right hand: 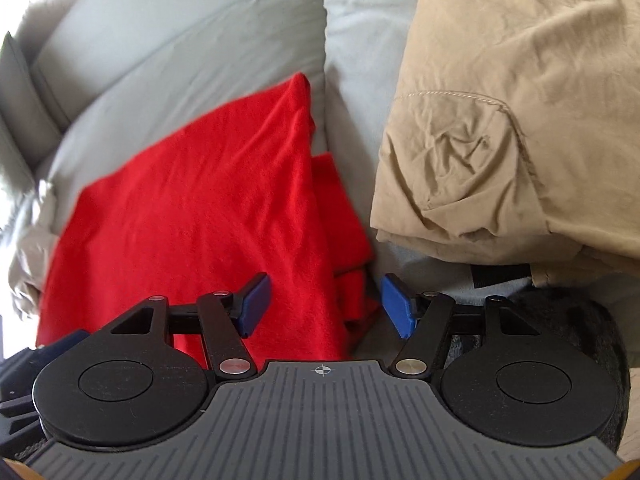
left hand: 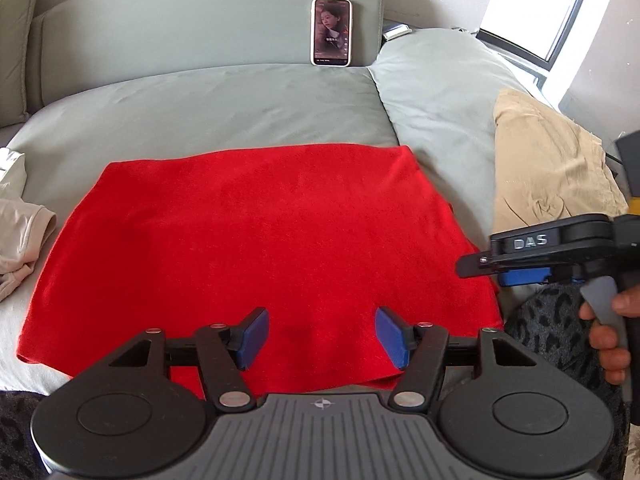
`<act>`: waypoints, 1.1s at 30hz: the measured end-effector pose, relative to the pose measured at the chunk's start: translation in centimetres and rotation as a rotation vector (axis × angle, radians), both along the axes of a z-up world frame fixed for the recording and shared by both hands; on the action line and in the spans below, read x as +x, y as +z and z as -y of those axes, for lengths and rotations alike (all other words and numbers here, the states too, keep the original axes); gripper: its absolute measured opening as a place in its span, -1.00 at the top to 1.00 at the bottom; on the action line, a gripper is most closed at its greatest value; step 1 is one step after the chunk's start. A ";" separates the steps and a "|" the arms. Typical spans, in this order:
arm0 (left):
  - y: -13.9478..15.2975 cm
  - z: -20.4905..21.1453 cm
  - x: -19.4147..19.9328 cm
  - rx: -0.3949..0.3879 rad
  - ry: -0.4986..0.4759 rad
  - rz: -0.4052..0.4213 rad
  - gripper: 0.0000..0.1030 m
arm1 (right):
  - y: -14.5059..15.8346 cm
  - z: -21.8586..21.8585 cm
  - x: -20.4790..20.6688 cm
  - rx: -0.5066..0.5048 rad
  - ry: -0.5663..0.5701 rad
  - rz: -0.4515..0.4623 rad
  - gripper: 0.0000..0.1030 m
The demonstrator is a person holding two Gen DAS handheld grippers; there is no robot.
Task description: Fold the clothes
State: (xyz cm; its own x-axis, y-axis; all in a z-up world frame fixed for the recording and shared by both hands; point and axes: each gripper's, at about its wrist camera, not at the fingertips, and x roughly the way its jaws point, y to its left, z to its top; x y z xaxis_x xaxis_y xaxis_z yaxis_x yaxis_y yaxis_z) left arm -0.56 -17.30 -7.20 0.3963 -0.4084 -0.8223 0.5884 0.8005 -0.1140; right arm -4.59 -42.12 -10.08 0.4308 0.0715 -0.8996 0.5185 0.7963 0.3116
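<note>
A red garment (left hand: 256,248) lies folded flat into a rough rectangle on the grey-green bed sheet (left hand: 208,108). My left gripper (left hand: 318,338) is open and empty, hovering over the garment's near edge. My right gripper (right hand: 324,306) is open and empty over the garment's right edge (right hand: 224,216), where a folded-under layer sticks out. In the left wrist view the right gripper (left hand: 520,256) shows side-on at the garment's right side, held by a hand.
A folded tan garment (right hand: 500,120) lies on a pillow to the right, also in the left wrist view (left hand: 548,168). A beige garment (left hand: 20,232) lies crumpled at left. A phone (left hand: 331,32) leans on the headboard. Leopard-print fabric (left hand: 548,320) is near right.
</note>
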 end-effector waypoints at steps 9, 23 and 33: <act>-0.3 -0.4 -0.1 0.014 0.033 -0.018 -0.17 | -3.2 -0.5 0.5 -0.032 0.081 0.033 -0.57; -0.7 -1.9 0.4 -0.005 0.079 -0.050 -0.17 | -2.7 -0.9 -1.3 -0.030 0.013 0.137 0.38; 0.7 -6.9 2.6 -0.075 0.221 -0.028 -0.17 | 3.0 -4.8 0.0 -0.188 0.105 0.273 0.79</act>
State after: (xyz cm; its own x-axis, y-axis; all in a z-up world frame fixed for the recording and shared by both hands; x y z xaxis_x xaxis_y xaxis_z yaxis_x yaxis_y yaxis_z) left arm 2.04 -10.37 -6.45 0.4602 -0.3743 -0.8050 0.3956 0.8982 -0.1915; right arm -4.55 -37.37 -7.11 0.6566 -0.0278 -0.7537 0.3485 0.8974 0.2705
